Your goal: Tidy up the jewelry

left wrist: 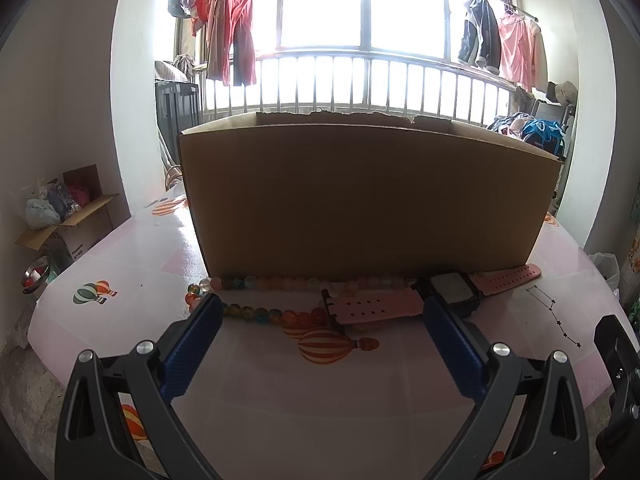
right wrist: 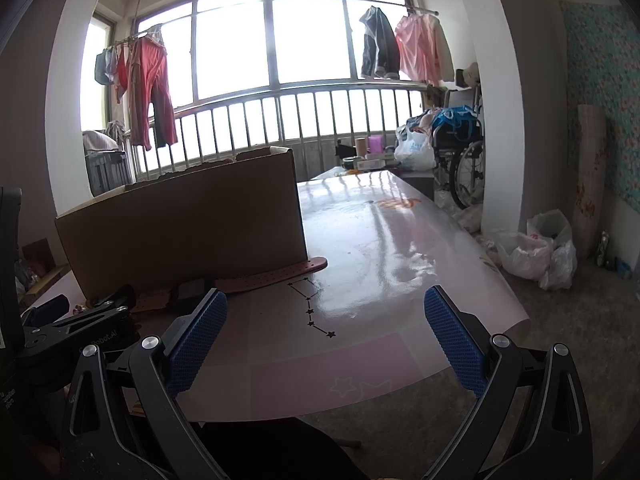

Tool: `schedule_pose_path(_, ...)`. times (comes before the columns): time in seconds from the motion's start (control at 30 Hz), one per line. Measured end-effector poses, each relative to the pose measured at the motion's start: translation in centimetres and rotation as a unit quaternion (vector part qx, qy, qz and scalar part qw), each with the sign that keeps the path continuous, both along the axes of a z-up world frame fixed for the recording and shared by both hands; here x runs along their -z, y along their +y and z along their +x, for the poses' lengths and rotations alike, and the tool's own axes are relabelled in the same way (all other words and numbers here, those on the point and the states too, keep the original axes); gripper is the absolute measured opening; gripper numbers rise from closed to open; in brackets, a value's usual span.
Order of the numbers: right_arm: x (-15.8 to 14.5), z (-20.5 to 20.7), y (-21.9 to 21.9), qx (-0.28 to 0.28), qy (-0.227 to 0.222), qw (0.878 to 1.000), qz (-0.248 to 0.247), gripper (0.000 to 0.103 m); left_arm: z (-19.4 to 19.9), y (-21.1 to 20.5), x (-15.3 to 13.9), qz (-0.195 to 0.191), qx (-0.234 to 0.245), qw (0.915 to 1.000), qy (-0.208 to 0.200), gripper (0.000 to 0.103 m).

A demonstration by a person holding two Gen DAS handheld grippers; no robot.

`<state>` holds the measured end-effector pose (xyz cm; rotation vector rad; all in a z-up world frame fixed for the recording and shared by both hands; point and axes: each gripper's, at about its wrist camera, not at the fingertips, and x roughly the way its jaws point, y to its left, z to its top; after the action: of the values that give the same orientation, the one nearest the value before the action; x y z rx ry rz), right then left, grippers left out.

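Readable writing scarce: partial "Panasonic" on side of floor carton (left wrist: 82, 250) at 9 o'clock; faint "…obot.AI" on left gripper body seen from right wrist view.

Left gripper (left wrist: 322, 312) spread wide, holding nothing; pink-strapped watch (left wrist: 452, 292) and bead necklace (left wrist: 256, 284) lie on table (left wrist: 120, 264) just beyond tips, against cardboard box (left wrist: 368, 196) at 12 o'clock. Box interior hidden.

Right gripper (right wrist: 326, 306) spread, empty, over bare table. Watch face dark, unreadable.

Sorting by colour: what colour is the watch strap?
Pink strap with rows of holes; clearest in the left wrist view.
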<state>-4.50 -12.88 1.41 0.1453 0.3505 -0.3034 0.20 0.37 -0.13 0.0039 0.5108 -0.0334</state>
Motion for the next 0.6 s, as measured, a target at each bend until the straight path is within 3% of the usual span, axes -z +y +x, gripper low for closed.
schedule_pose_path(0.6,-0.01,0.01,-0.03,0.0,0.001,1.0,0.0,0.095,0.03,0.02,0.02,0.002,0.001,1.0,0.001,0.098)
